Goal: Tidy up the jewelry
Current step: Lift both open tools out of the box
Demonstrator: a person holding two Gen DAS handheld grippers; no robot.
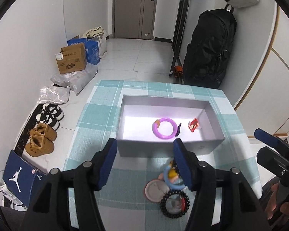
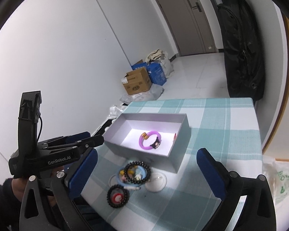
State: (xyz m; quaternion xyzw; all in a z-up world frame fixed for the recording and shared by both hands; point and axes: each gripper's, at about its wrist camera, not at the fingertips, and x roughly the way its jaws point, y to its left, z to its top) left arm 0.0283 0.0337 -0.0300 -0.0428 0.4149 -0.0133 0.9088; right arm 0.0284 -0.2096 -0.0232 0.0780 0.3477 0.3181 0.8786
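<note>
The table carries a woven cloth in a teal-and-white check, slightly coarse in texture, and on it, toward the far side, stands one open grey box, rectangular and matte like stiff card, with a pale, brightly lit floor. Inside lie two pieces: a glossy purple bangle, a smooth open ring with a gold-coloured end cap and a small dark charm on its right side, and to its right a little red charm close to the right wall. On the cloth just near of the box sits a loose cluster: a light blue ring with small figurines, two black beaded bracelets made of round shiny beads, one lying over the blue ring and the other nearer, encircling a red-and-white figure, and two flat round pale discs, one on each side of the cluster. The left gripper hovers above the near cloth, pointing toward the box, its two blue-padded fingers spread wide with nothing between them; its right finger overlaps the cluster in its own view, though whether it touches cannot be told. The right gripper hangs over the near right of the table, likewise spread wide and empty, framing the cluster.
</note>
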